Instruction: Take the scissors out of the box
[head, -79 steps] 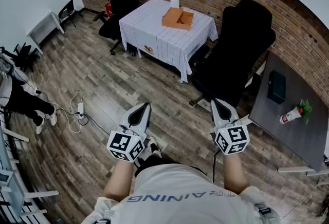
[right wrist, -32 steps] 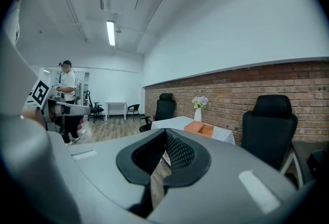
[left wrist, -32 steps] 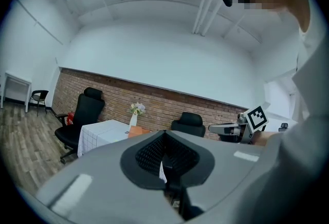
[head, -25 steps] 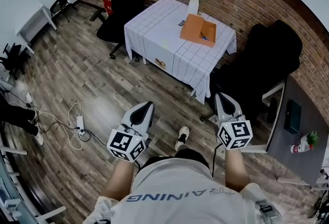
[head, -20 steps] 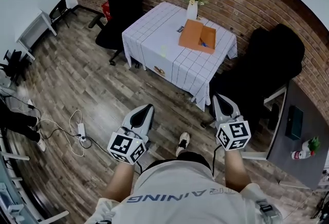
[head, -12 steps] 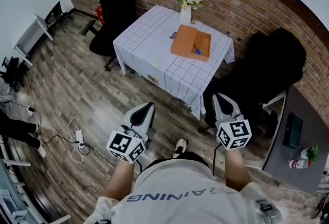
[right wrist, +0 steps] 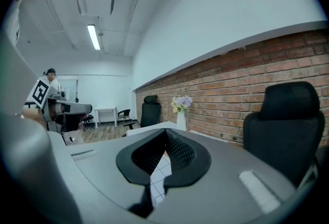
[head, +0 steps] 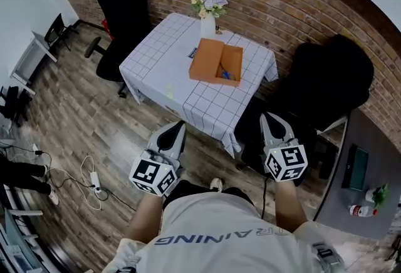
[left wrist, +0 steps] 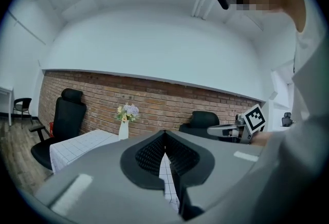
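Note:
An open orange cardboard box (head: 215, 62) sits on a table with a white checked cloth (head: 156, 71) ahead of me. Blue-handled scissors (head: 226, 74) lie inside the box at its right side. My left gripper (head: 178, 126) is shut and empty, held level just short of the table's near edge. My right gripper (head: 267, 119) is shut too, nothing in it, at the table's near right corner. In the left gripper view the left gripper (left wrist: 164, 133) has its jaws meeting tip to tip; the right gripper (right wrist: 165, 131) shows the same in its own view.
A white vase of flowers (head: 208, 22) stands behind the box. Black office chairs stand left (head: 119, 9) and right (head: 326, 84) of the table, against a brick wall. A grey desk (head: 363, 171) lies at the right. Cables and a power strip (head: 94, 181) lie on the wooden floor.
The table and box have come nearer and lower in the head view as I walked toward them. Both grippers stayed shut and side by side.

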### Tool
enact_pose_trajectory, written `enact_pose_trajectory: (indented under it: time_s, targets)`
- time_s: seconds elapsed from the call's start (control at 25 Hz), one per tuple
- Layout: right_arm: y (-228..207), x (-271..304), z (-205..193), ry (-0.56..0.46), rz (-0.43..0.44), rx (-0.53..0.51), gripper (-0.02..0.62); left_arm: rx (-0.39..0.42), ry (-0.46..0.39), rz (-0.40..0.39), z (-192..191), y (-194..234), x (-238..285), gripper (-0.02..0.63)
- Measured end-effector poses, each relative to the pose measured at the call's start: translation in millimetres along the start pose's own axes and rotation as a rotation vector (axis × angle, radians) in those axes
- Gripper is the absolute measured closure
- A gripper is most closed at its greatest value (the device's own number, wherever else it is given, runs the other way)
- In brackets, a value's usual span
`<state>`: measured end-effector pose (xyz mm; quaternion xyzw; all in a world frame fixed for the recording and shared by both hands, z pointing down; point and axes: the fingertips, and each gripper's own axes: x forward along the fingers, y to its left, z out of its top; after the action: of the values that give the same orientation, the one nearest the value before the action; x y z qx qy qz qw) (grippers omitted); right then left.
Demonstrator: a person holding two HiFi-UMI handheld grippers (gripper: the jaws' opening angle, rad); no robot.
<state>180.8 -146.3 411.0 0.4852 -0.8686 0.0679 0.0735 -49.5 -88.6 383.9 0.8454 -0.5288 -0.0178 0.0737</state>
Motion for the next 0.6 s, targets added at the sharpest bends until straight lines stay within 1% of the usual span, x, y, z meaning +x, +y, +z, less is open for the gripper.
enact_pose_trajectory:
  time_s: [0.12, 0.36, 0.6]
  targets:
    - [-16.0, 11.0, -2.7, 0.010, -0.011, 0.006, 0.581, 0.021, 0.021, -0.026, -1.9, 1.4, 26.4, 0.606]
    - [-50.1, 40.2, -1.5, 0.008, -0.055, 0.014, 0.581, 0.036, 0.023, -0.101, -3.1, 6.0, 82.8, 0.603]
    - [-72.2, 80.6, 6.3, 0.016, -0.132, 0.024, 0.581, 0.016, 0.033, -0.174, 3.5, 43.5, 138.0, 0.603]
